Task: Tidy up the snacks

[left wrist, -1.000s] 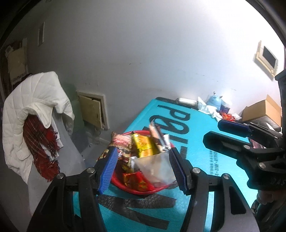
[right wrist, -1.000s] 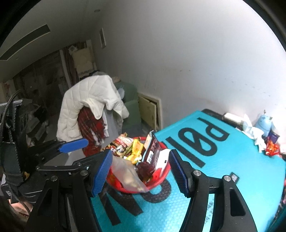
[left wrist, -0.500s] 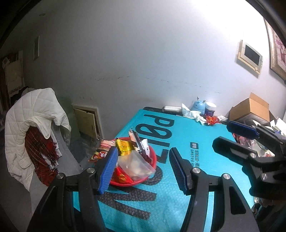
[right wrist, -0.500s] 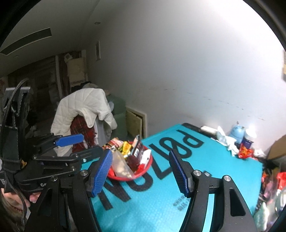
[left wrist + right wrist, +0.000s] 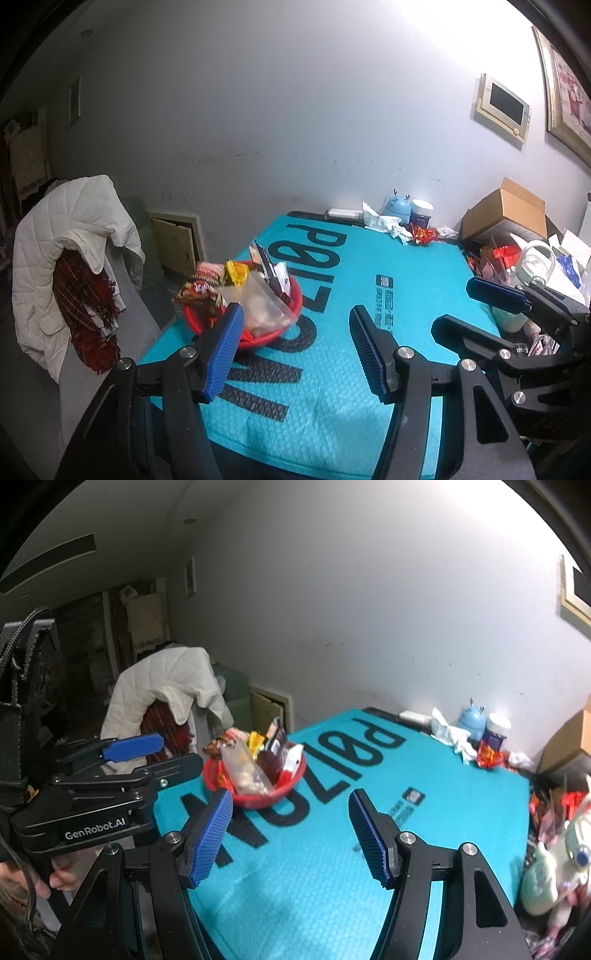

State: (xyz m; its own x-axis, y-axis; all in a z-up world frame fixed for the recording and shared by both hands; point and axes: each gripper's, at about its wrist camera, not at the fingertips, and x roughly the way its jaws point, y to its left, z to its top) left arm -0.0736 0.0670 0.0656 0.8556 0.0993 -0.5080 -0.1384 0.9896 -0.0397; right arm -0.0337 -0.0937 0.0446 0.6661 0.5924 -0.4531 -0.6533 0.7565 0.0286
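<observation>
A red bowl (image 5: pixel 271 336) full of snack packets stands at the left edge of the teal mat (image 5: pixel 369 295); it also shows in the right wrist view (image 5: pixel 258 800). A clear bag (image 5: pixel 264 306) and dark bars stick out of it. My left gripper (image 5: pixel 295 352) is open and empty, held back from the bowl above the mat. My right gripper (image 5: pixel 291 834) is open and empty too, beside the left one and to the right of the bowl.
A chair with a white jacket (image 5: pixel 70 254) stands left of the table. At the back sit tissues, a blue figure (image 5: pixel 397 208) and a jar. A cardboard box (image 5: pixel 506 214) and clutter fill the right side.
Both grippers have pulled back and up from the bowl, which now looks smaller and farther. Both stay open and empty.
</observation>
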